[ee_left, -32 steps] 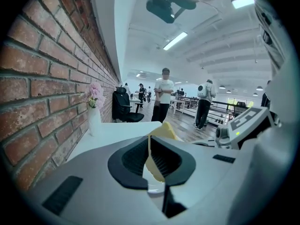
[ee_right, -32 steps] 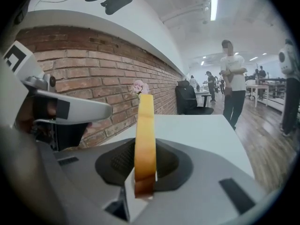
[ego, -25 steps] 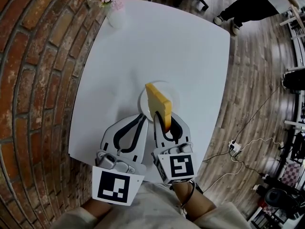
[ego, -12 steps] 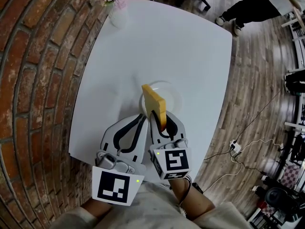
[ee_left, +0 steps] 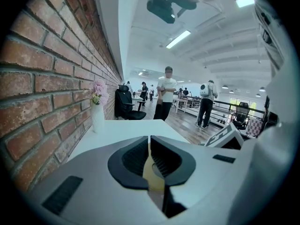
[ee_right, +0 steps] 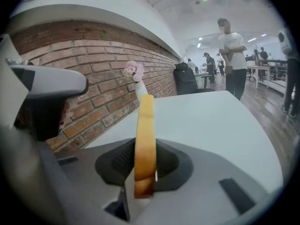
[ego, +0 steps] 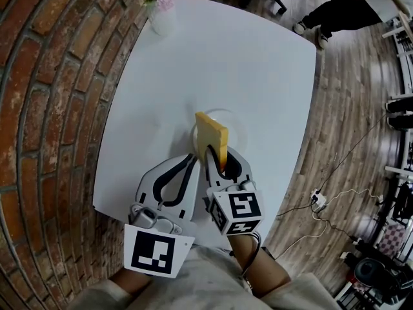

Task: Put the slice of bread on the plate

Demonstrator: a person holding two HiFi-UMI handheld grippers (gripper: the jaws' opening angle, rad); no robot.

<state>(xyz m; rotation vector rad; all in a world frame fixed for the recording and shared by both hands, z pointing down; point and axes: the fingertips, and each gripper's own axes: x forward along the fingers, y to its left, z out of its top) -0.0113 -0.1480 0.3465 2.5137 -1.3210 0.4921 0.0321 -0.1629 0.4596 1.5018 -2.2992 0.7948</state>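
Observation:
A yellow-brown slice of bread [ego: 213,138] stands on edge between the jaws of my right gripper [ego: 217,159], which is shut on its lower end. It hangs just over the near-left part of the white plate [ego: 239,132] on the white table [ego: 258,63]. In the right gripper view the slice [ee_right: 144,139] rises upright from the pads, and the plate is hidden. My left gripper [ego: 191,163] rests beside it on the left, its jaws shut with nothing between them. In the left gripper view its tips [ee_left: 149,140] meet.
A white vase with pink flowers [ego: 159,10] stands at the table's far left corner, next to the brick wall [ego: 45,108]. A person [ego: 342,8] stands beyond the far right corner. Cables and a socket strip [ego: 317,197] lie on the wooden floor at the right.
My right gripper has sunk a little toward the plate and rolled slightly, taking the bread with it. The left gripper has stayed still.

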